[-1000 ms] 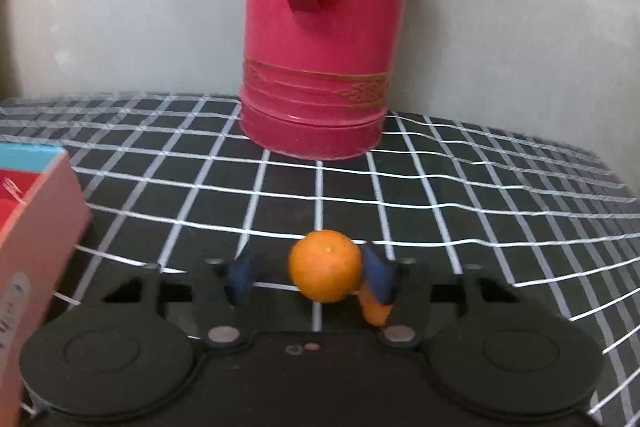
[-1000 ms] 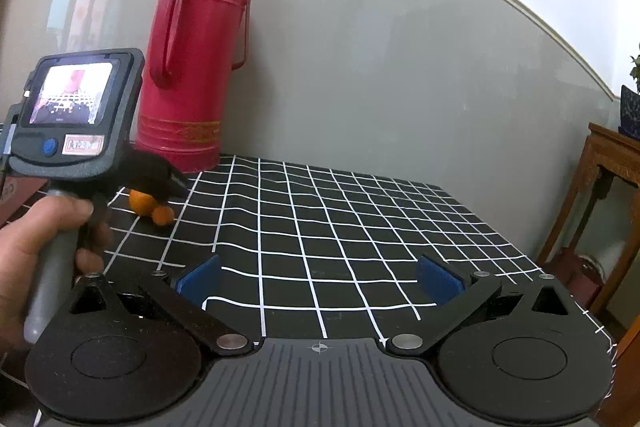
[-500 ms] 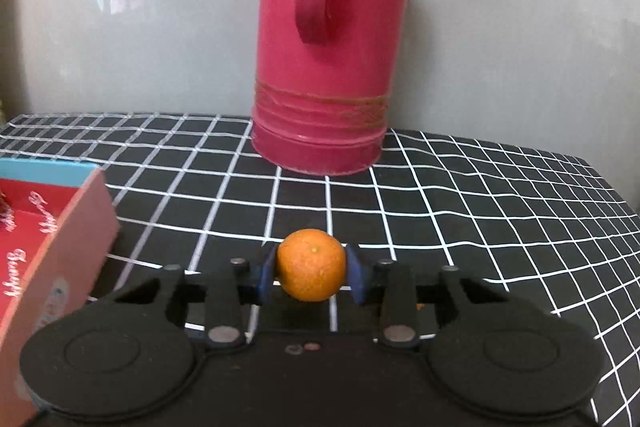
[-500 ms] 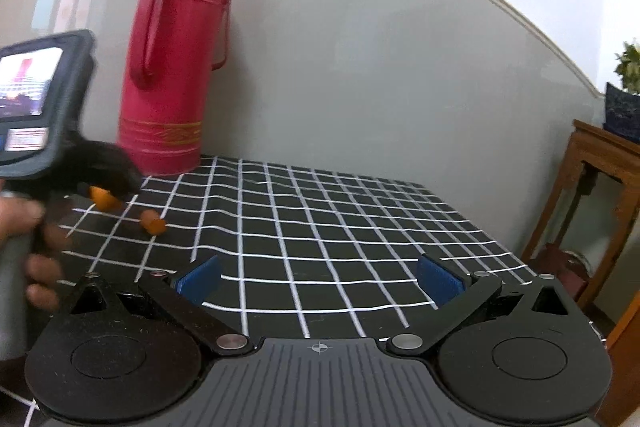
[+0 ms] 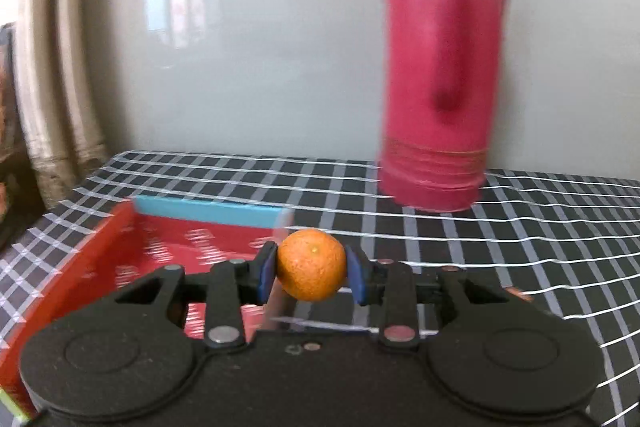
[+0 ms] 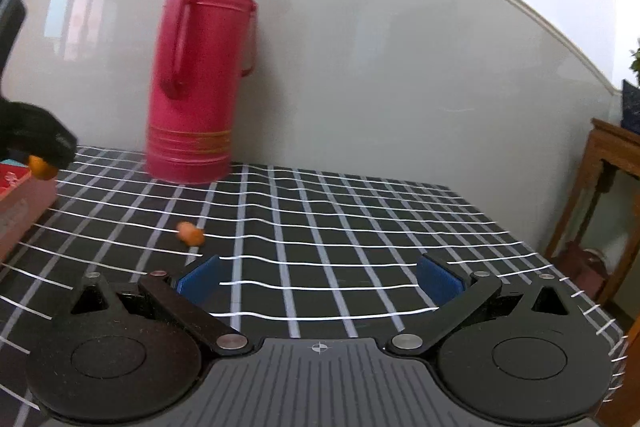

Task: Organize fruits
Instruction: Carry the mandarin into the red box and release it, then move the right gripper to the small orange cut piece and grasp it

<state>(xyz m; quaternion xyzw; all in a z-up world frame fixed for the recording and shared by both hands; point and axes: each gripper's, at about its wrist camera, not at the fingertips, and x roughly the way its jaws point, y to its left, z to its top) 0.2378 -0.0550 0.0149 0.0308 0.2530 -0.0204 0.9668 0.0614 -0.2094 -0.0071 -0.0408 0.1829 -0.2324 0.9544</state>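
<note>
My left gripper (image 5: 311,275) clamps a round orange tangerine (image 5: 311,265) above the red cardboard box (image 5: 120,247); my right gripper (image 6: 319,277) gapes empty — only its view shows a small orange fruit (image 6: 191,233) on the checked bench (image 6: 360,227).

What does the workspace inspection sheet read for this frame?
Surface: table under a black cloth with a white grid.
Job's things: orange in the left claw, at the red box edge; small fruit lying on the cloth.
Clutter: red thermos standing by the wall.
Grippers: left shut on the orange; right claw open, holding nothing.
Cables: nothing seen.
Surroundings: grey wall, wooden stand at right.
</note>
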